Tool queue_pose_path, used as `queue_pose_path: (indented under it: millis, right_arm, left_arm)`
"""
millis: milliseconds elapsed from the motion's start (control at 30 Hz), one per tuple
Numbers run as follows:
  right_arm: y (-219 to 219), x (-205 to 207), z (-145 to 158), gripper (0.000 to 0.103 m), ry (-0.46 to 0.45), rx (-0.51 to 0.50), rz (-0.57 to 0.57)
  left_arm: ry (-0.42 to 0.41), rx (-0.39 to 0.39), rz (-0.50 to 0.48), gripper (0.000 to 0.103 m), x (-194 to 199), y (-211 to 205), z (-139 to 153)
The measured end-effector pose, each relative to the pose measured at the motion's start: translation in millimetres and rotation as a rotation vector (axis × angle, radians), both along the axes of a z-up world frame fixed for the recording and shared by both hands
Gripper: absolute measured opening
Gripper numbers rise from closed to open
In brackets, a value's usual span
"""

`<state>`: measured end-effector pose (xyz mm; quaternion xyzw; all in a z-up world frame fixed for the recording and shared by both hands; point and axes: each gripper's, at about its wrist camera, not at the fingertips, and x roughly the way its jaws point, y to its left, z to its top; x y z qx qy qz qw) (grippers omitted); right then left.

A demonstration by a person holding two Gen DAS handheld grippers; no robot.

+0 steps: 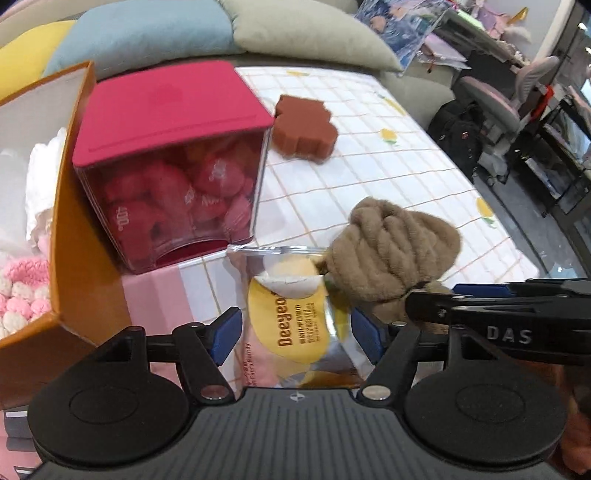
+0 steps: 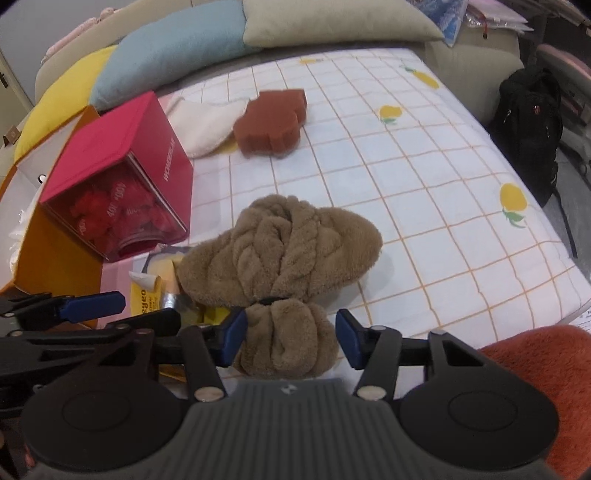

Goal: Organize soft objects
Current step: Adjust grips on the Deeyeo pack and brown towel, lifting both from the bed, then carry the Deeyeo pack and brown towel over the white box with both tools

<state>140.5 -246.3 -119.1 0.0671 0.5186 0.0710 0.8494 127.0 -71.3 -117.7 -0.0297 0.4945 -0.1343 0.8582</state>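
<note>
A home living room: sofa cushions (image 2: pixel 177 48) line the 12 o'clock edge of the checked tabletop (image 2: pixel 424 177); a backpack (image 2: pixel 528 122) and chair (image 1: pixel 495 99) stand at 2 o'clock.

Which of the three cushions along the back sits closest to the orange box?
The yellow cushion, at the left end of the row, just behind the orange box; the light blue cushion and beige cushion lie further right.

Tan plush towel bundle (image 2: pixel 284 251), tied, on checked cloth (image 2: pixel 424 192)
</note>
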Motion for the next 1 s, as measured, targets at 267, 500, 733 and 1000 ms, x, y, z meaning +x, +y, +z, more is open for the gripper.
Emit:
queue_pose_path:
  millis: [267, 500, 733, 1000]
  right_arm:
    - [2.1, 8.0, -11.2, 0.052, 0.037, 0.023, 0.018]
    - [6.9, 14.3, -20.9, 0.046, 0.068, 0.028, 0.041]
    - [16.6, 12.7, -22.0, 0.034, 0.063, -0.029, 0.083]
    - [9.4, -3.9, 4.1, 0.031, -0.039, -0.033, 0.018]
  left_arm:
    - [0.068, -0.031, 0.026, 0.077, 10.6, 6.8, -21.5]
    - [0.045, 0.011, -0.010, 0.062, 8.1, 0.4, -26.0]
    - [0.006, 0.033, -0.028, 0.052, 2.9, -0.9, -23.4]
    - [-0.057, -0.056, -0.013, 0.049, -16.2, 14.4, 12.0]
